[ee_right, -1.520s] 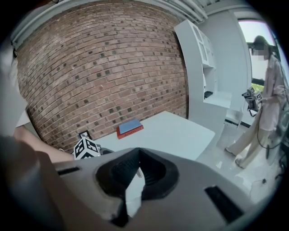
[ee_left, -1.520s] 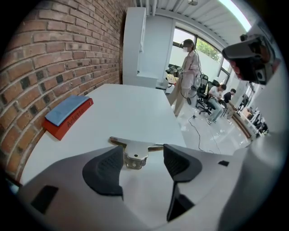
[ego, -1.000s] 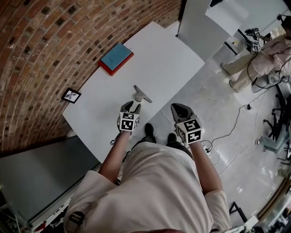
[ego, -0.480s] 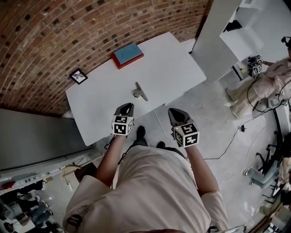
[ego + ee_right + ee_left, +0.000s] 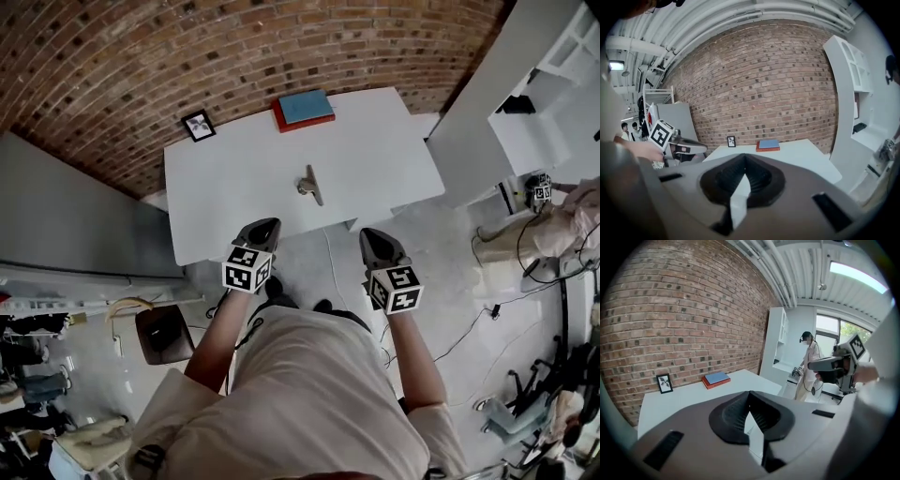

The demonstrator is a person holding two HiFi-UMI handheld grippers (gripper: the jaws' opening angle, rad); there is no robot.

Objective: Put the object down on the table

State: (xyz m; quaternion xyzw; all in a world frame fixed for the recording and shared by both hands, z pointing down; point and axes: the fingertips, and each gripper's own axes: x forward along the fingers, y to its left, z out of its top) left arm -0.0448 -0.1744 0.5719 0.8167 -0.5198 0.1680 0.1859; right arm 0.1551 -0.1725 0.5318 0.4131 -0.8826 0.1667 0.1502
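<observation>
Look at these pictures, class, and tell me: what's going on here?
A person holds a gripper in each hand. The left gripper and right gripper are both shut and empty, held near the white table's front edge. The small grey object lies on the table, touched by neither, so it appears already put down. A book stack and a framed picture sit by the brick wall.

Before me: a smooth, matt counter (image 5: pixel 375 159), a rough brick wall (image 5: pixel 141 56), and an object (image 5: pixel 310 184) that looks like dull metal.
</observation>
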